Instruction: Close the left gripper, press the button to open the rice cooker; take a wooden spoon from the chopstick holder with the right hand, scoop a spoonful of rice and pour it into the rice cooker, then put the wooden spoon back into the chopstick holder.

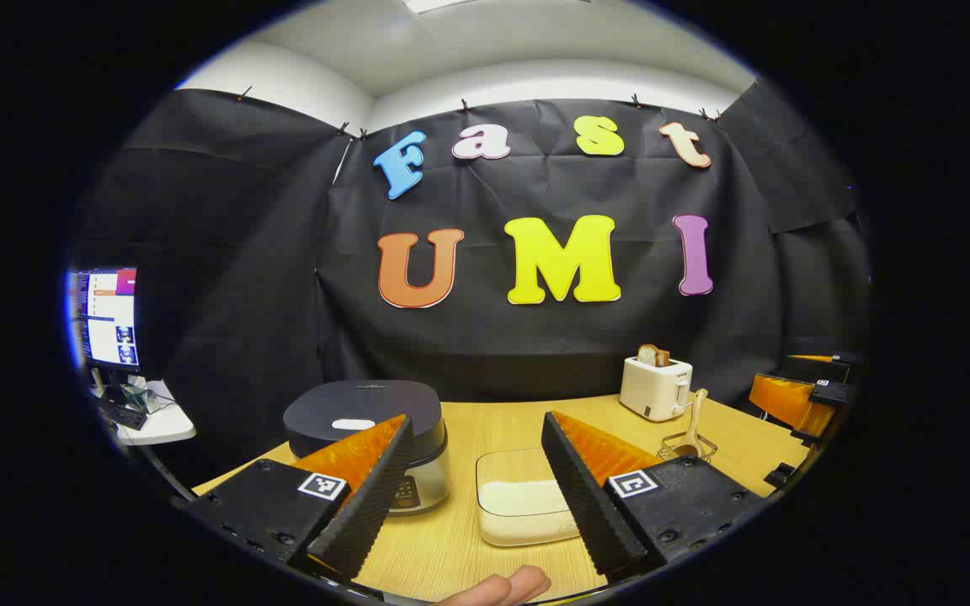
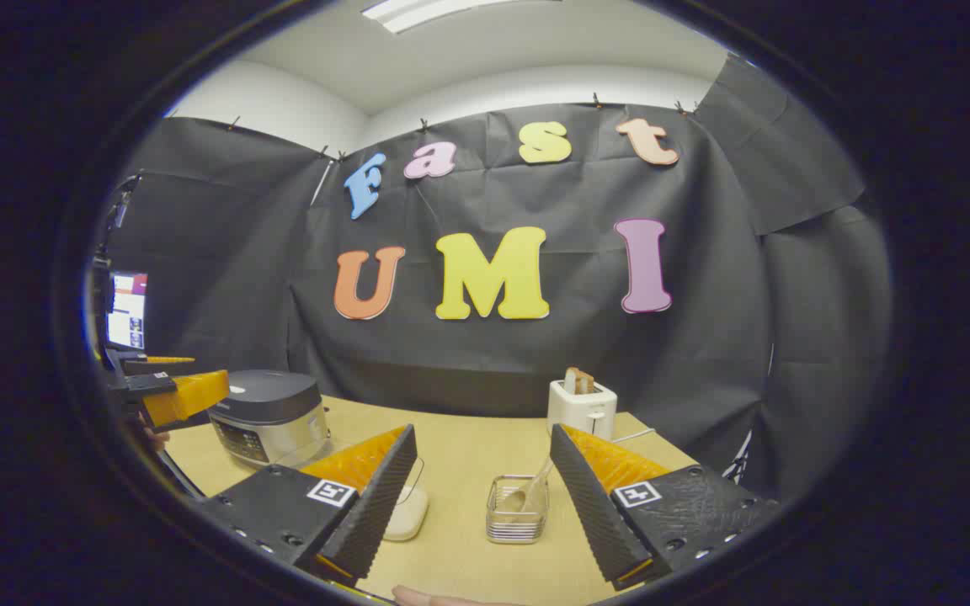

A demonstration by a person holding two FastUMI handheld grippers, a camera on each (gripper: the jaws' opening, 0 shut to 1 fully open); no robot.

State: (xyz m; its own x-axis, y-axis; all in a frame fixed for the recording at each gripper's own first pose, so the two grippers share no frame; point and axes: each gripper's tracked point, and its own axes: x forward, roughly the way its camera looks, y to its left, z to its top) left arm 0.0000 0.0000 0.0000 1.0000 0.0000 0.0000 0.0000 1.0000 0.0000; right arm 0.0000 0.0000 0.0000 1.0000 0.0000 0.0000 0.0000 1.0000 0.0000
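Both grippers, left [image 1: 475, 488] and right [image 2: 480, 495], hang spread and empty short of the lidded cooker [image 1: 367, 438]; risk: spread left fingers straddle the button, and spoon [image 2: 527, 497] stays in holder [image 2: 517, 510] right of cooker.

The light comes from above. A bright ceiling lamp [image 2: 430, 10] glows white at the top of the right gripper view, and another lamp glows at the top of the left gripper view. The room is evenly lit, not dim. The wooden desk [image 1: 493, 425] looks warm and bright, with only soft, faint shadows under the things on it. The black cloth wall [image 1: 552, 337] soaks up light and looks dark and flat. A screen [image 1: 110, 316] glows at the left. Both pictures are sharp in the middle. Toward the edges, straight lines bend like a bowl and things look squashed and a bit blurry.
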